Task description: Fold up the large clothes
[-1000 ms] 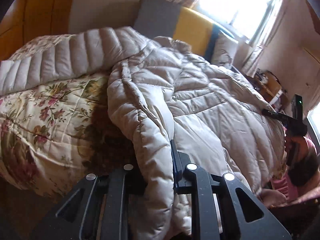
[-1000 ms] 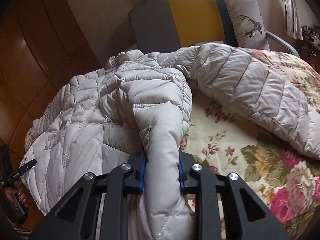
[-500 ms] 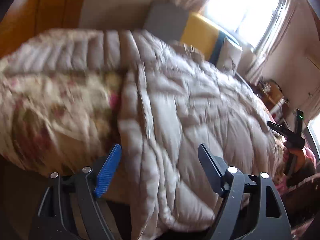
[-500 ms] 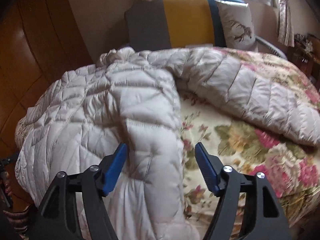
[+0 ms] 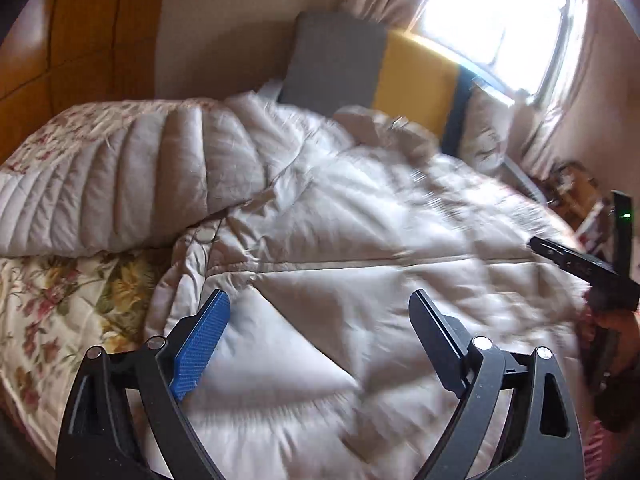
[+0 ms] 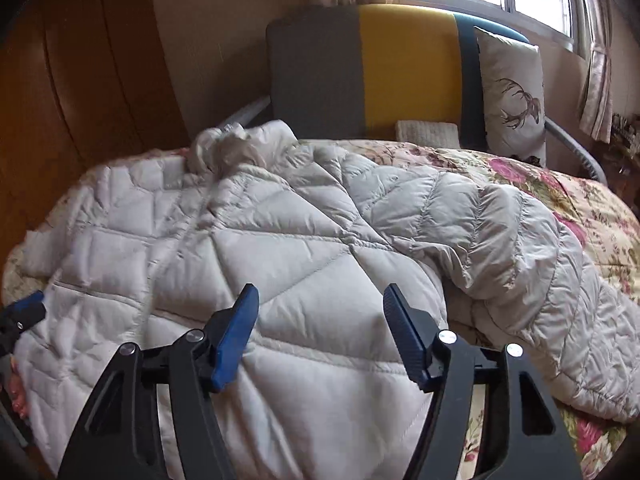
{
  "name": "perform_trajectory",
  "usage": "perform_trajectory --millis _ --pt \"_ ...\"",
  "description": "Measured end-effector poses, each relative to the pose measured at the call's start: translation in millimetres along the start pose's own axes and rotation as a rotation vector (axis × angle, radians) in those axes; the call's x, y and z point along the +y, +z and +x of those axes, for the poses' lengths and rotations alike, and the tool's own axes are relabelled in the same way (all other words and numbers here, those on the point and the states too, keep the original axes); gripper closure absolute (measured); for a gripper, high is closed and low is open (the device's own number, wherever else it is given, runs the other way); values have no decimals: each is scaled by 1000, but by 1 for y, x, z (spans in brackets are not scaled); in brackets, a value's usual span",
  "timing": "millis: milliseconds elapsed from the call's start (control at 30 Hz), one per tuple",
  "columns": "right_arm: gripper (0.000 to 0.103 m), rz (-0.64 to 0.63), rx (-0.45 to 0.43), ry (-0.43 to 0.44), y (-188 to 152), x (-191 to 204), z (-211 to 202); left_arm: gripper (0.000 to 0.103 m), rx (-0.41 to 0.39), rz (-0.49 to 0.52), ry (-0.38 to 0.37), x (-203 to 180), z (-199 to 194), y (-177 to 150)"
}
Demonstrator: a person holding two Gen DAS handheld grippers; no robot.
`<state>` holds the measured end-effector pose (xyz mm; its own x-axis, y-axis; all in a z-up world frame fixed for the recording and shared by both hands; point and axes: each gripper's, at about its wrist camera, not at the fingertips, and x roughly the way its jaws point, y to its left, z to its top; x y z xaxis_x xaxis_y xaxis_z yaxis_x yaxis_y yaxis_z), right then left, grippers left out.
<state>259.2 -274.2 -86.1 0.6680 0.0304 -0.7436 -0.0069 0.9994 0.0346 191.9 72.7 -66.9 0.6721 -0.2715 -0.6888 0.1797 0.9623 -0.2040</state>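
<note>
Lay spread over the bed (image 6: 592, 216), on its floral quilt (image 5: 52, 304): the pale quilted down jacket (image 6: 280, 256), body flat, one sleeve (image 5: 120, 184) stretched across the quilt, hood end bunched near the headboard (image 6: 404, 64). Had been pinched in a raised ridge by both tools a second ago; now lay released and flatter, the fold settled onto the body. Stood behind, against the wall: the grey, yellow and blue headboard, a deer-print pillow (image 6: 512, 92) leaning on it, a window (image 5: 500, 12) with curtains above. Hovered over the near hem, clear of the fabric: left gripper (image 5: 320, 340), fingers wide apart, nothing between them. Likewise the right gripper (image 6: 318, 328), fingers spread and unloaded, having let go of the jacket. Somewhat motion-blurred in the left wrist view.
</note>
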Motion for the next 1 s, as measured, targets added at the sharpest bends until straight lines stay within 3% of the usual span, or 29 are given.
perform_trajectory --millis 67,100,233,300,367,467,567,700,800,933,1000 --pt "40 37 51 -31 -10 -11 21 13 19 -5 8 6 13 -4" --pt "40 77 74 -5 -13 -19 30 12 9 -3 -7 9 15 -7" --pt "38 89 81 6 -15 -23 36 12 -23 9 -61 13 4 -11" --pt "37 82 78 2 -15 -23 37 12 -78 -61 -152 29 -15 -9" --pt "36 83 76 9 -16 -23 37 11 -133 -185 -170 59 -31 -2" --pt "34 80 72 9 -16 -22 38 11 -207 -371 -123 113 -47 7" --pt "30 69 74 7 -14 -13 35 12 -266 -582 19 185 -56 10" --pt "26 63 75 9 -15 -11 35 14 -309 -744 171 250 -60 9" --pt "24 63 75 12 -15 -10 35 14 -315 -838 194 284 -56 7" --pt "21 59 76 11 -15 -8 36 14 -310 -980 149 318 -40 -5" --pt "21 59 76 11 -15 -8 36 14 -344 -992 160 324 -37 -3"
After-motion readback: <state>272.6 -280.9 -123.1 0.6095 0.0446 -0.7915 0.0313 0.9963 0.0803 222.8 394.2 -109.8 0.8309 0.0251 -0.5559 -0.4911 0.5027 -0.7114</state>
